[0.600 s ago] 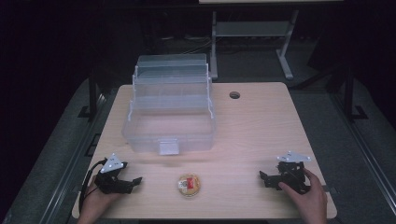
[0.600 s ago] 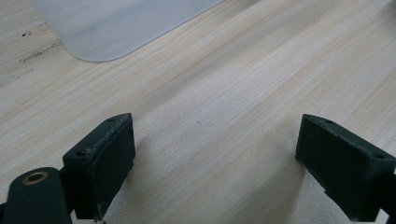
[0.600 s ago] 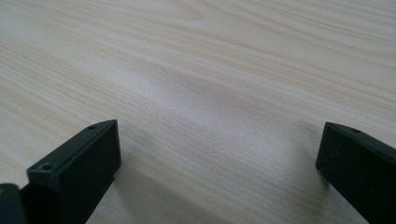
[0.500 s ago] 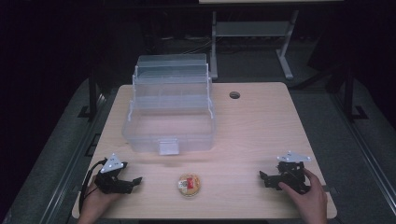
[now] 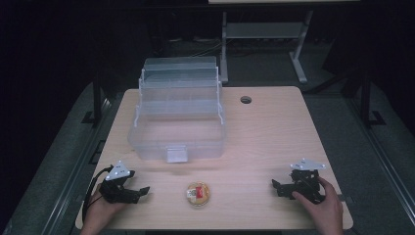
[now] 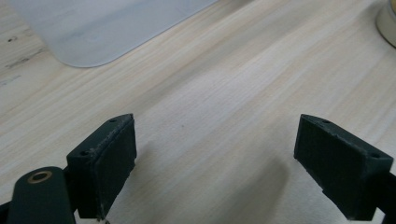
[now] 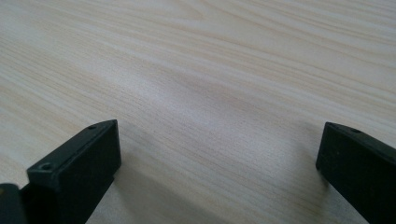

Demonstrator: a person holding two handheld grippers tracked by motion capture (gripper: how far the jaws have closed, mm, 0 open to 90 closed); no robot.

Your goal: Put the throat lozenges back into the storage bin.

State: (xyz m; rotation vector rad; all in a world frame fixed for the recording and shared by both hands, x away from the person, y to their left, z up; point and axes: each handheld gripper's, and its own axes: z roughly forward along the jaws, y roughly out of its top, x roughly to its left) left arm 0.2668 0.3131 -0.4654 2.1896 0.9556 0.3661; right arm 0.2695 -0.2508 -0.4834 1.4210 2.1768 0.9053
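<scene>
A clear plastic tiered box [image 5: 178,117] stands open at the table's back left, its corner [image 6: 93,32] showing in the left gripper view. A small round clear container [image 5: 198,193] with red and yellow contents sits near the front edge, its rim [image 6: 387,23] at the top right of the left gripper view. My left gripper [image 5: 142,190] rests at the front left, open, jaws wide apart over bare wood [image 6: 210,135]. At the front right my right gripper [image 5: 275,186] lies open, nothing between its jaws [image 7: 215,154].
The light wooden table [image 5: 274,137] has a round cable hole [image 5: 245,100] at the back. A grey metal stand [image 5: 264,34] sits behind the table on the dark floor. A hand holds each gripper at the front edge.
</scene>
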